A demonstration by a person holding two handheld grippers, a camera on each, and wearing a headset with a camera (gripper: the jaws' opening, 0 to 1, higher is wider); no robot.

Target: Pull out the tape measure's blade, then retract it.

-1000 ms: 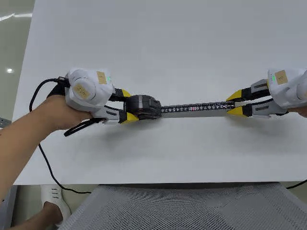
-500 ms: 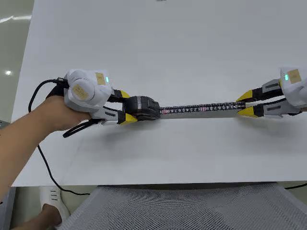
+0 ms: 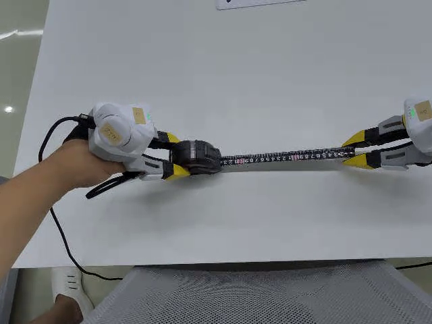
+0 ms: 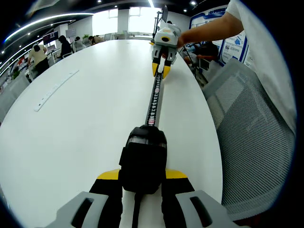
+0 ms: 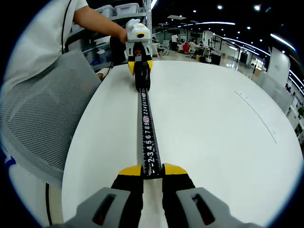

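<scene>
While left hand-held gripper clamps tape measure, right hand-held gripper pinches its blade, stretched rightward.

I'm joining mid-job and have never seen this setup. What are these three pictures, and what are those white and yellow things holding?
There is no robot arm here. A person holds a hand-held claw in each hand. The wide picture comes from a camera on the person's head, looking down at a white table. The two round pictures come from a camera riding on each claw, looking forward along its jaws. The left claw is shut on the black tape measure case. The right claw is shut on the end of the blade, which stretches straight between the two claws. Each round picture shows the other claw at the far end of the blade.
</scene>
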